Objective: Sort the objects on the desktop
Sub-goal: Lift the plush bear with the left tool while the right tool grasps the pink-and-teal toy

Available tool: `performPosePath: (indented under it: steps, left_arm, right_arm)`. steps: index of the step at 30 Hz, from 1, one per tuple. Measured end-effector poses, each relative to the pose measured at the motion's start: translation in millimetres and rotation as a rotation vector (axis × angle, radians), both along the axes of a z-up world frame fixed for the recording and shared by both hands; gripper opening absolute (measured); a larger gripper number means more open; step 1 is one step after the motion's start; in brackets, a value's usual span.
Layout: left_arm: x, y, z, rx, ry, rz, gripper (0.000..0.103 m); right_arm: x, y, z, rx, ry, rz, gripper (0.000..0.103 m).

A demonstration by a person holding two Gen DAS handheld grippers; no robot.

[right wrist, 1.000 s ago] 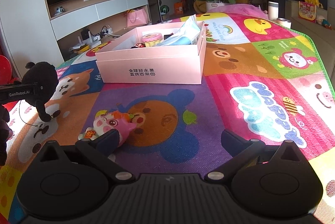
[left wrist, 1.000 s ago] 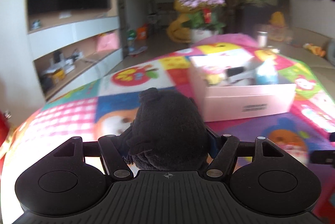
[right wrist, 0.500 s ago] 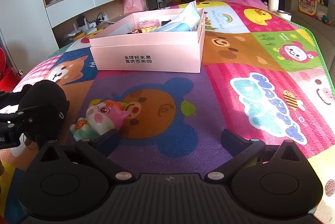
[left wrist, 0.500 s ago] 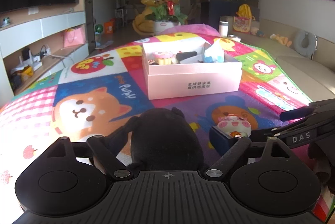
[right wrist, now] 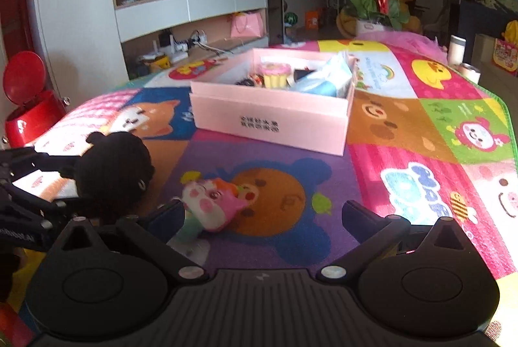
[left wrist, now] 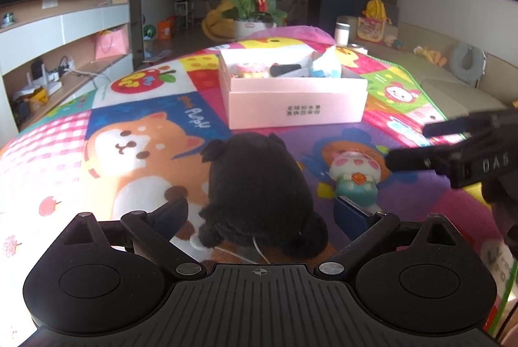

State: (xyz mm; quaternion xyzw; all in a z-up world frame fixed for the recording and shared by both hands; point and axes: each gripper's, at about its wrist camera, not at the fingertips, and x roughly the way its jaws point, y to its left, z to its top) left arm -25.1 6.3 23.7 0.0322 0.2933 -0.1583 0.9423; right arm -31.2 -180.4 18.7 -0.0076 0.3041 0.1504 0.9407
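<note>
A black plush toy [left wrist: 259,191] sits on the colourful mat between the fingers of my left gripper [left wrist: 260,212], whose jaws stand open and apart from it. It also shows in the right wrist view [right wrist: 113,165]. A pink and white pig toy [right wrist: 212,206] lies on the mat just ahead of my right gripper [right wrist: 262,214], which is open and empty; the toy is by its left finger. The pig also shows in the left wrist view [left wrist: 354,173]. A pink box [left wrist: 296,104] holding several items stands further back.
The cartoon mat [right wrist: 404,133] covers the table. A red bin [right wrist: 29,113] stands at the left beyond the edge. Two cups [right wrist: 456,49] stand at the far right. A flower pot [left wrist: 255,0] is beyond the table's far end.
My left gripper has opened and let go of the black plush toy, which now rests on the mat. The right gripper has turned left and moved closer to the pig toy.
</note>
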Motion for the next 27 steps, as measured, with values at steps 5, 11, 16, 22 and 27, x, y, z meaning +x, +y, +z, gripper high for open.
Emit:
performPosePath:
  steps: [5,11,16,22,27]
  left_arm:
    - [-6,-11,-4,0.029,0.009,-0.06,0.1]
    - [1,-13,-4,0.021,0.009,-0.031,0.1]
    - [16,-22,-4,-0.01,0.013,-0.039,0.101]
    - [7,-44,12,-0.046,-0.062,-0.227,0.102]
    - [-5,-51,12,-0.023,-0.084,-0.287,0.103]
  right_arm:
    - [12,20,2,0.016,0.017,0.077,0.091]
    - [26,26,-12,-0.033,0.053,0.04,0.084]
    - [21,0,-11,-0.025,0.043,-0.034,0.084]
    - [24,-12,-2,0.017,0.045,-0.038,0.084]
    - [48,-8,-9,0.12,0.124,-0.023,0.083]
